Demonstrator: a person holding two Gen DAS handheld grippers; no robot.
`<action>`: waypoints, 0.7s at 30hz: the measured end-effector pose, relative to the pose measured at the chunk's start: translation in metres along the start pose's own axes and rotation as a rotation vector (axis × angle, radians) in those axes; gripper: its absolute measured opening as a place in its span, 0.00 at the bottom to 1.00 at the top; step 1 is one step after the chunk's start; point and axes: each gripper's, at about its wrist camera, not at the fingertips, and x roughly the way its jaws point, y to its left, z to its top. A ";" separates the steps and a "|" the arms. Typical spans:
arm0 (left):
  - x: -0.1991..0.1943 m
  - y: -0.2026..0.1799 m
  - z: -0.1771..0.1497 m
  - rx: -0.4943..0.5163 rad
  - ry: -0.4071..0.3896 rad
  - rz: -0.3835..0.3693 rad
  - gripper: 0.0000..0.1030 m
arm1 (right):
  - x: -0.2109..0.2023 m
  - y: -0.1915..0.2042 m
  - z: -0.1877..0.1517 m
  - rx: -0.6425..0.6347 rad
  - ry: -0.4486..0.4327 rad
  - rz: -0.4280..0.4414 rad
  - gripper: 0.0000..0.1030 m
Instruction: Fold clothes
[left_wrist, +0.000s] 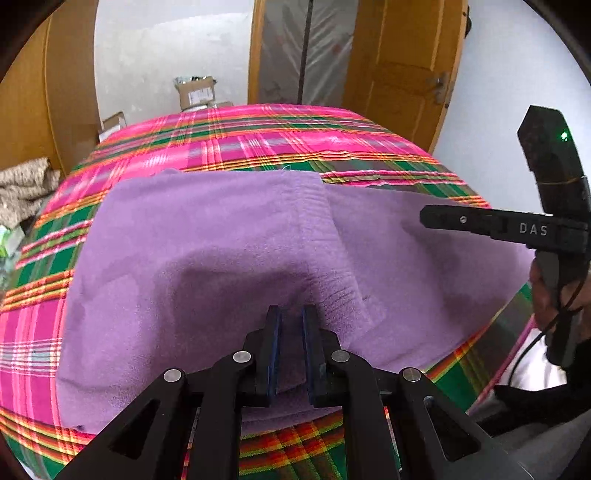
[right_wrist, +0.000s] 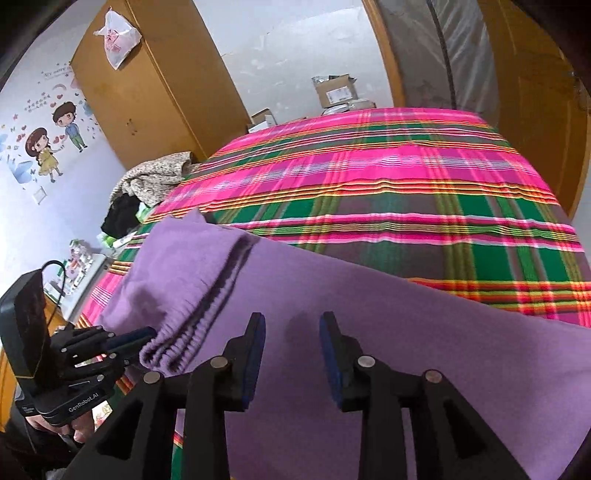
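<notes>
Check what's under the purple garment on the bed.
The purple garment lies on the plaid bedcover, which shows all around it. Its ribbed hem is folded over its own lower layer. Anything else beneath is covered by the fabric.

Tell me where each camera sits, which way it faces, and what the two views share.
Left wrist: on the left gripper, facing down-forward over the purple garment it pinches; the right gripper enters from the right.
Right wrist: on the right gripper, jaws apart above the garment; the left gripper and a hand show lower left.
Shared: garment, plaid bedspread, cardboard box, door.
</notes>
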 end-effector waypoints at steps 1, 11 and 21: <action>0.000 0.000 0.000 0.000 0.000 0.005 0.11 | -0.002 -0.001 -0.001 -0.002 -0.001 -0.011 0.30; -0.009 0.002 0.009 -0.058 0.010 0.013 0.11 | -0.018 -0.012 -0.013 0.009 -0.020 -0.061 0.30; -0.006 -0.006 0.026 -0.044 -0.008 0.030 0.16 | -0.020 -0.021 -0.015 0.028 -0.024 -0.046 0.30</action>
